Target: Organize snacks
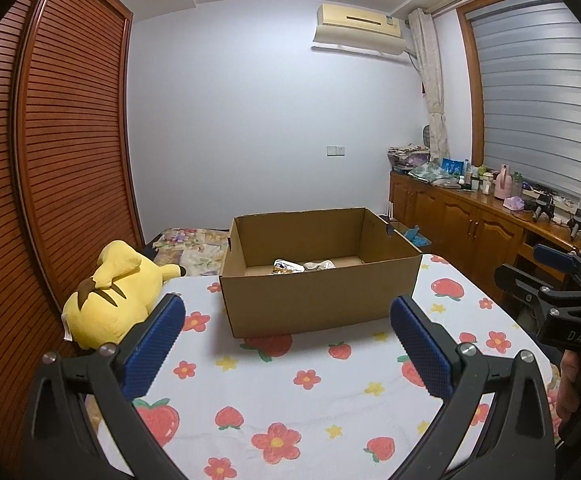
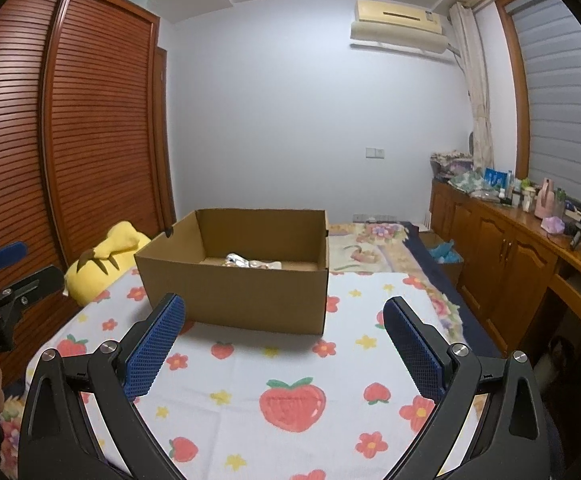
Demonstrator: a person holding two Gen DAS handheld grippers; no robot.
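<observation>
An open cardboard box [image 1: 318, 300] [image 2: 242, 296] stands on a white cloth printed with strawberries and flowers [image 1: 290, 392] [image 2: 290, 360]. Snack packets [image 1: 302, 266] [image 2: 250, 262] lie on its floor, partly hidden by the near wall. My left gripper [image 1: 286, 316] hovers open in front of the box, nothing between its blue pads. My right gripper [image 2: 284, 316] is likewise open and empty, just short of the box. In the left wrist view the right gripper [image 1: 558, 276] shows at the right edge; in the right wrist view the left gripper [image 2: 2, 268] shows at the left edge.
A yellow plush toy [image 1: 110, 300] [image 2: 98, 260] lies left of the box, against a slatted wooden wardrobe [image 1: 50, 160]. A wooden sideboard [image 1: 470, 220] [image 2: 510, 248] crowded with bottles runs along the right wall. A floral bedspread [image 2: 370, 248] lies behind the box.
</observation>
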